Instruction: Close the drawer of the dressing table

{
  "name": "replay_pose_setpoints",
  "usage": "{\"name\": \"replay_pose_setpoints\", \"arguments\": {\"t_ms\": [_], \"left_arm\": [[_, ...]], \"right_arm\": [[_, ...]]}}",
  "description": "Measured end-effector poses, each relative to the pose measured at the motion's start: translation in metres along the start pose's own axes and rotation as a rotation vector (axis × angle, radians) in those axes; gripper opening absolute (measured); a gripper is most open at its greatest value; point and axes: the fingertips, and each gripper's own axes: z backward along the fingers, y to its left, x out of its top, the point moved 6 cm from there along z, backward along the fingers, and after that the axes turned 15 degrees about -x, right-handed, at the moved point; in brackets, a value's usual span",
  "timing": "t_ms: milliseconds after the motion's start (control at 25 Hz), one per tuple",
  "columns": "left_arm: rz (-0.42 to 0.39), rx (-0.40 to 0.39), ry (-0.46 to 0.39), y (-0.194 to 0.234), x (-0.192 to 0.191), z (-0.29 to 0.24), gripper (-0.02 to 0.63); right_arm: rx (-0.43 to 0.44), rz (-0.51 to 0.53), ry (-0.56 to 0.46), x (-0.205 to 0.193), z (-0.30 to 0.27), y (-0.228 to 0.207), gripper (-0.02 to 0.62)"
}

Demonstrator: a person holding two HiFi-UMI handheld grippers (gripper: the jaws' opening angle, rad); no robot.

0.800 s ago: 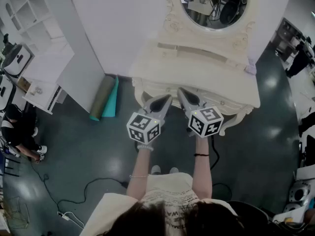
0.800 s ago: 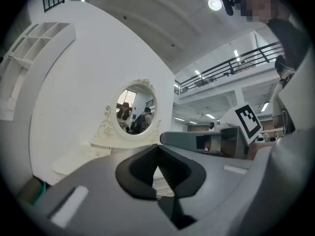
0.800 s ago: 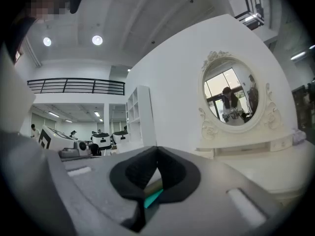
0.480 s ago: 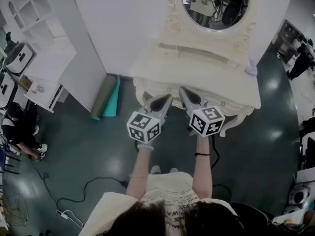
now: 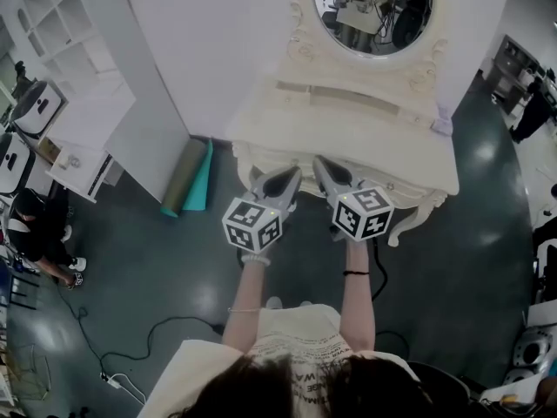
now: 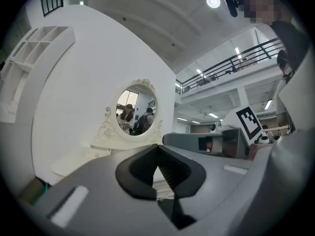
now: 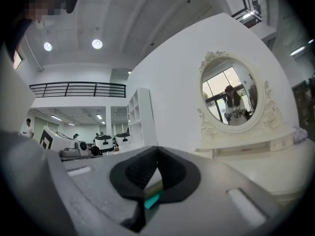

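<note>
The cream dressing table (image 5: 348,138) with its oval mirror (image 5: 370,11) stands against the white wall. No drawer juts out from its carved front edge (image 5: 261,159); the middle of that front is hidden behind my grippers. My left gripper (image 5: 291,178) and right gripper (image 5: 319,164) are held level side by side, tips at the table's front. Both are shut with nothing between the jaws. In the left gripper view, the left gripper (image 6: 157,147) points at the mirror (image 6: 136,112). In the right gripper view, the right gripper (image 7: 157,150) has the mirror (image 7: 231,100) off to its right.
Rolled olive and teal mats (image 5: 187,177) lean at the table's left by a white panel. A white shelf unit (image 5: 52,33) stands far left, with a seated person (image 5: 35,233) near it. A black cable (image 5: 130,347) trails over the dark floor.
</note>
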Motion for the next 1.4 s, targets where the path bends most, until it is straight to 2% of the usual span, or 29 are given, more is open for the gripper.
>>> {"name": "replay_pose_setpoints", "arguments": {"t_ms": [240, 520, 1400], "left_arm": [[0.010, 0.023, 0.013, -0.007, -0.009, -0.013, 0.000], [0.025, 0.039, 0.020, 0.006, -0.013, -0.019, -0.001], [0.061, 0.036, 0.021, 0.136, -0.012, -0.028, 0.000]], "right_arm": [[0.018, -0.027, 0.022, -0.009, 0.001, -0.014, 0.003], [0.026, -0.043, 0.033, -0.015, -0.013, -0.022, 0.003], [0.013, -0.055, 0.075, -0.029, -0.138, -0.022, 0.003]]}}
